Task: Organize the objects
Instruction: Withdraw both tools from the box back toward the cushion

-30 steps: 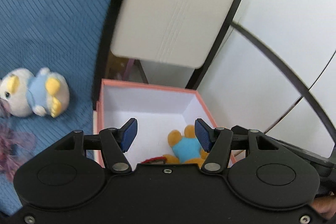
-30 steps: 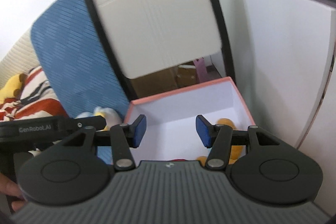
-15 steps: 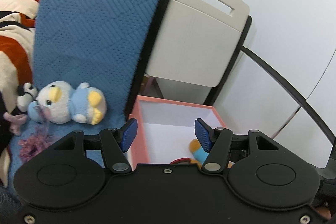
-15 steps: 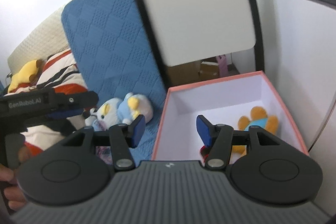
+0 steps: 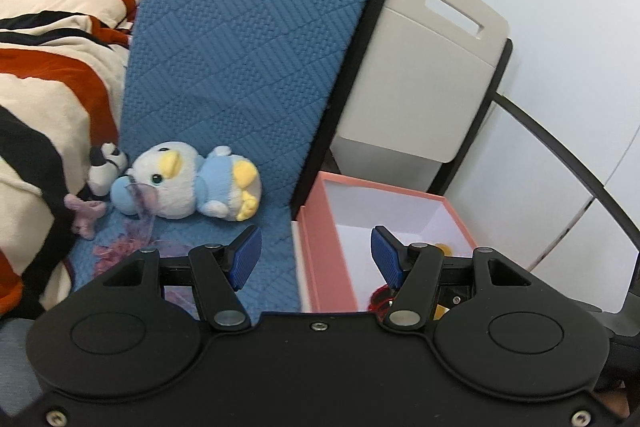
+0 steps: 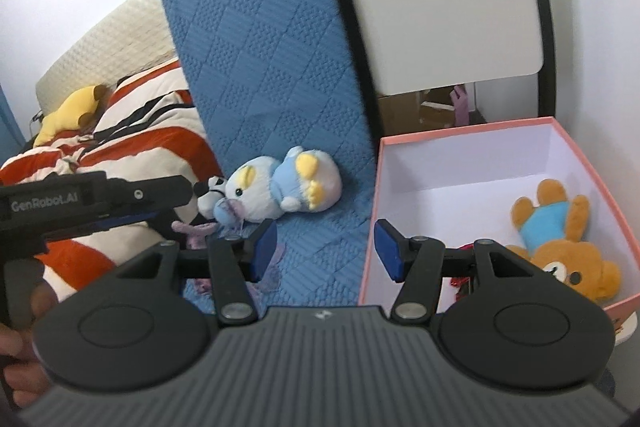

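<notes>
A white and light-blue plush penguin lies on the blue quilted mat; it also shows in the right wrist view. A pink box with a white inside stands right of the mat and holds a brown bear in a blue shirt. My left gripper is open and empty, over the mat's edge and the box's left wall. My right gripper is open and empty, near the same edge. A small panda toy and a purple toy lie left of the penguin.
A striped red, white and black blanket lies at the left, with a yellow plush on it. A beige chair back stands behind the box. White cabinet doors are at the right. The left gripper's body crosses the right view.
Both grippers have pulled back and swung left from over the box. The penguin, the mat and the blanket have come into fuller view. Both grippers stayed open.
</notes>
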The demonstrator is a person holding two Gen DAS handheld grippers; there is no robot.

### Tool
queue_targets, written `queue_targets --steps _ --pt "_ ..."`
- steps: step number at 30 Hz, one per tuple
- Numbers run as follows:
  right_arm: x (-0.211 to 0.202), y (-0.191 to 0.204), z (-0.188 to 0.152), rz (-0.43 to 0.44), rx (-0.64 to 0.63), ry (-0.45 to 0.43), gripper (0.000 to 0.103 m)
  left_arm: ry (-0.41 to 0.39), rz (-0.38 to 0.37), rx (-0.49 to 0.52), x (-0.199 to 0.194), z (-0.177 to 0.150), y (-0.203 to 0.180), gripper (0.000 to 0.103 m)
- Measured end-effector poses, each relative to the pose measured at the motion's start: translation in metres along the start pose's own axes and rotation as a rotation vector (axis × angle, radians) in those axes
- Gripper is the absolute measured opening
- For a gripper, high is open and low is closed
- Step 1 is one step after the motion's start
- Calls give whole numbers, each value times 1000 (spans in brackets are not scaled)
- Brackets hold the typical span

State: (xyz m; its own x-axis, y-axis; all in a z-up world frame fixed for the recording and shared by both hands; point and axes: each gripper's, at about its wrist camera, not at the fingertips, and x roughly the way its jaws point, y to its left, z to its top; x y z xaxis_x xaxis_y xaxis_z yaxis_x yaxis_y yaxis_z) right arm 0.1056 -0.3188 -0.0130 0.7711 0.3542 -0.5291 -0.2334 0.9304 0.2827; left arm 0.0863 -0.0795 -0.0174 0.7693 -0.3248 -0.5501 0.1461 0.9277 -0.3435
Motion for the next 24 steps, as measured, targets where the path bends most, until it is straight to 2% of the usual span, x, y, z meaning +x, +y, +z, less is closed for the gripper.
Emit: queue_targets --steps 2,5,7,8,10,16,20,24 --pt "3 4 -1 -7 -7 5 57 -4 4 -11 -2 -1 8 61" --pt "10 9 -3 -9 -18 14 58 -13 21 -21 -5 -1 19 73" --pt "15 11 -6 -1 -17 22 77 -23 37 -30 -6 -1 27 89" --pt "17 11 -7 3 -11 24 90 -33 47 -33 -7 -1 31 92" --pt "23 15 -10 1 -12 32 91 -45 68 -40 -8 0 40 101" --pt "40 28 -19 -9 -46 63 91 -74 148 -39 1 -4 69 103" --pt "54 38 -27 2 -59 78 91 -70 171 -87 15 -13 94 103" --pt "72 50 -34 18 -75 90 91 -84 222 -74 30 -21 110 103"
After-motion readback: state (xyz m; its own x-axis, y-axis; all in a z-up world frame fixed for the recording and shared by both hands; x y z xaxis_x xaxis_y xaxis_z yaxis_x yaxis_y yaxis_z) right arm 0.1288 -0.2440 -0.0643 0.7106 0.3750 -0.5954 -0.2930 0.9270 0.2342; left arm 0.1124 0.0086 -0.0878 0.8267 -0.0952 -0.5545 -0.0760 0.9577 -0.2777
